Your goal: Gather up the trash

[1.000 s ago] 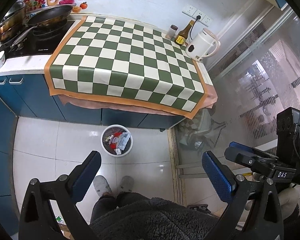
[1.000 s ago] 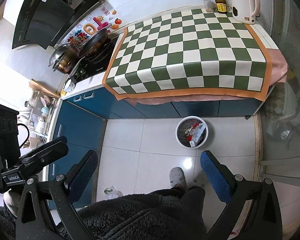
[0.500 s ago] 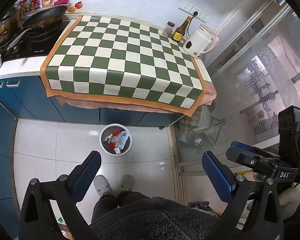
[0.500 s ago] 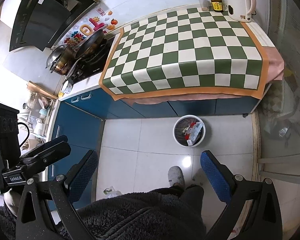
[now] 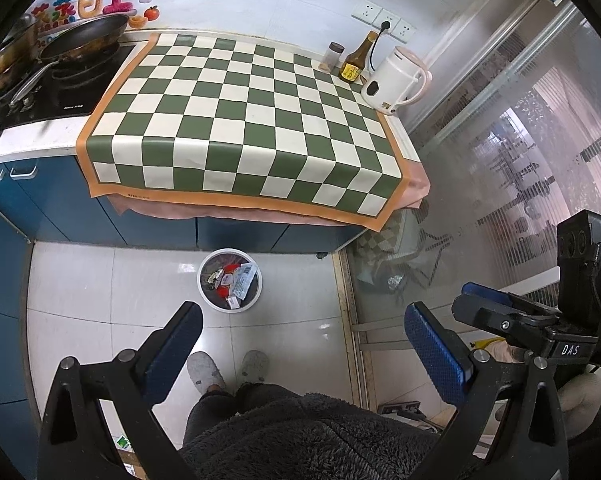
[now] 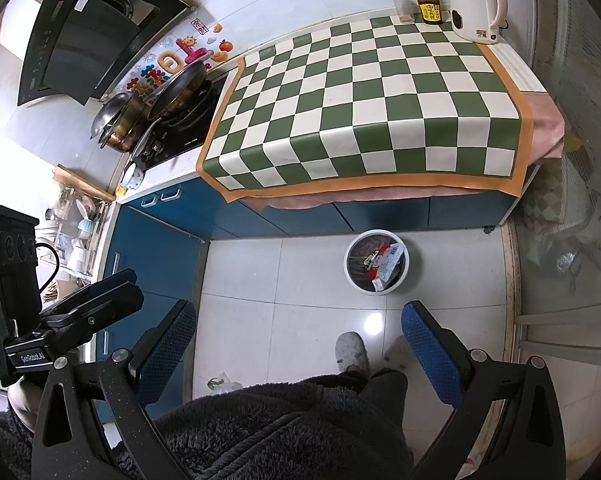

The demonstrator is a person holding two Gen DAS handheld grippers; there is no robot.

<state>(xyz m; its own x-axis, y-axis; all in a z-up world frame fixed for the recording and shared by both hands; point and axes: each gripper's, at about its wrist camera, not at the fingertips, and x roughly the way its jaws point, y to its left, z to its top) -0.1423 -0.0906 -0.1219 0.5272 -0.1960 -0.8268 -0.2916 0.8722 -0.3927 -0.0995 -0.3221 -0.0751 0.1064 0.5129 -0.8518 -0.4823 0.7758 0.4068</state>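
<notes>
- Trash [image 5: 233,282] lies in the white bin [image 5: 204,292] on the floor, lower centre of the left wrist view, below the checkered worktop [image 5: 244,120].
- My left gripper [image 5: 300,334] and right gripper [image 6: 298,330] hang above the floor, jaws spread wide, both empty.
- The wrappers look light, thin and crinkly; I judge a pinch on a flat edge would hold best, since the film may slip.
- A small crumpled scrap [image 6: 220,383] sits on the tiles at lower left of the right wrist view, likely soft.

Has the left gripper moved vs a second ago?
Yes. The left gripper has pulled back from the counter: the checkered mat looks smaller, farther away.
</notes>
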